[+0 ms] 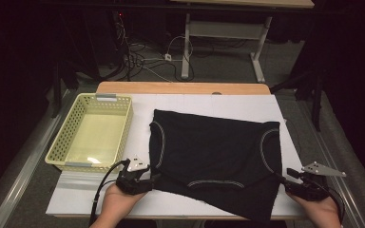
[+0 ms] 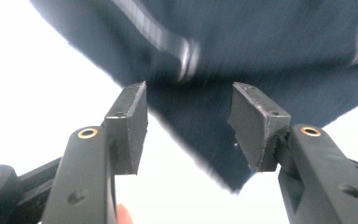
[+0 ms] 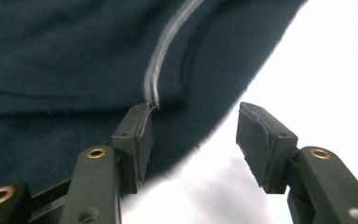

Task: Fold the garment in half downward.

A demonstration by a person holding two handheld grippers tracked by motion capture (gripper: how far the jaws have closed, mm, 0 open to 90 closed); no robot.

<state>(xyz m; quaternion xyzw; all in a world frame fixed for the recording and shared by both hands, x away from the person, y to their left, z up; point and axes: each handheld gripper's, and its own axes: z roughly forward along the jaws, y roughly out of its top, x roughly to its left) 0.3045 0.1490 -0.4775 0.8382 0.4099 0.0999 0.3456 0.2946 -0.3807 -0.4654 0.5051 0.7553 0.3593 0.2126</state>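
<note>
A black sleeveless garment with pale stitched seams lies folded flat on the white sheet. My left gripper sits at the garment's near left corner, its jaws pointing at the cloth. In the left gripper view the gripper is open, and a corner of the dark cloth lies on the sheet under the gap, not pinched. My right gripper is at the near right corner. In the right gripper view it stands open over the cloth's edge, with a pale seam just past its left pad.
A pale yellow perforated basket stands empty at the left of the table. The table's wooden far edge runs behind the sheet. Cables and a desk frame are on the floor beyond.
</note>
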